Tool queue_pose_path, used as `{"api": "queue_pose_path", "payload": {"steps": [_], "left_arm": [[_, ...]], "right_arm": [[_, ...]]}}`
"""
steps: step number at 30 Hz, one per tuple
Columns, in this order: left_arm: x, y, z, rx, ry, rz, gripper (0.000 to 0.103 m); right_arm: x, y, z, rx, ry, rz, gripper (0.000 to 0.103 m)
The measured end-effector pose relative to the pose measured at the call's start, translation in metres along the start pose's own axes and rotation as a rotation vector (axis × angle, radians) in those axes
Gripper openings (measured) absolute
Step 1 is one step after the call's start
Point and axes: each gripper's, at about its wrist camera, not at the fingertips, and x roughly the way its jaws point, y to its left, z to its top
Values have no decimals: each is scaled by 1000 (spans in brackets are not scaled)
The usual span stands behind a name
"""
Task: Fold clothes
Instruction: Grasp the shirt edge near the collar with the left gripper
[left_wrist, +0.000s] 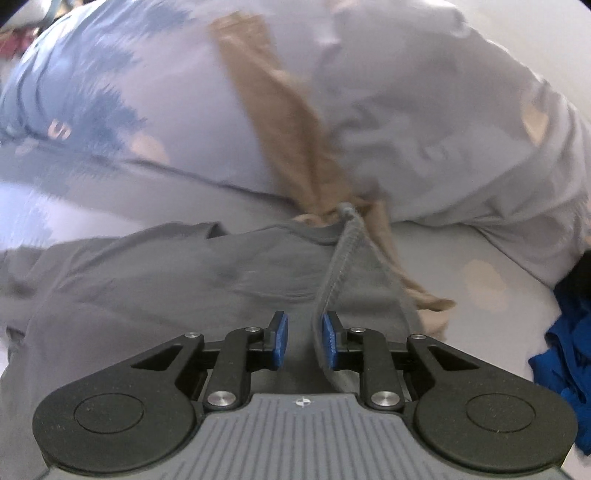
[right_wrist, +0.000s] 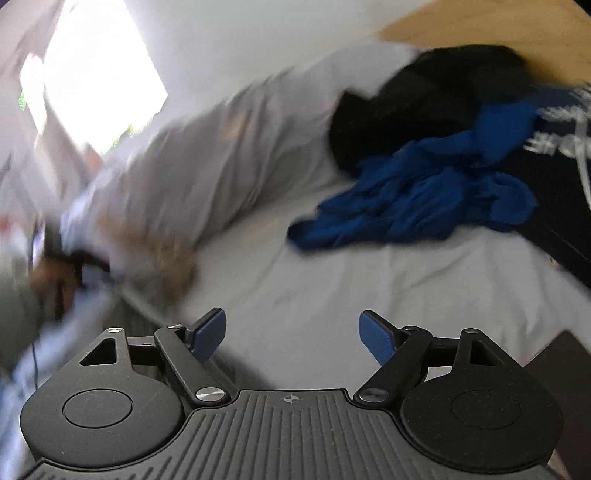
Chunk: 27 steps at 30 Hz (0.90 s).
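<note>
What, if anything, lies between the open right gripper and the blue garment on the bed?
Nothing visible does. In the right wrist view the right gripper faces bare white sheet, with the crumpled blue garment beyond it. The black garment lies behind the blue one.

A home bedroom. A bed with a white sheet (right_wrist: 332, 288) carries loose garments, among them a blue one (right_wrist: 424, 195) and a black one (right_wrist: 417, 99). A bright window (right_wrist: 99, 74) and a wooden headboard (right_wrist: 498, 26) stand behind.
</note>
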Motion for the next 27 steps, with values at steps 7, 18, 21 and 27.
{"api": "queue_pose_path", "payload": {"steps": [7,18,21,27], "left_arm": [[15,47,-13,-49,4,-48,14],[14,59,-31,-17,26,-238,30],[12,61,-34,-15,36,-255,31],[8,65,-39,-21,40,-264,31]], "right_arm": [[-6,14,-24,-228,154,-55,76],[-5,24,-49,-345,387,-26,46],[-5,54,-59,-500,460,23,22],[-33,126,-84,-778,581,249,22]]}}
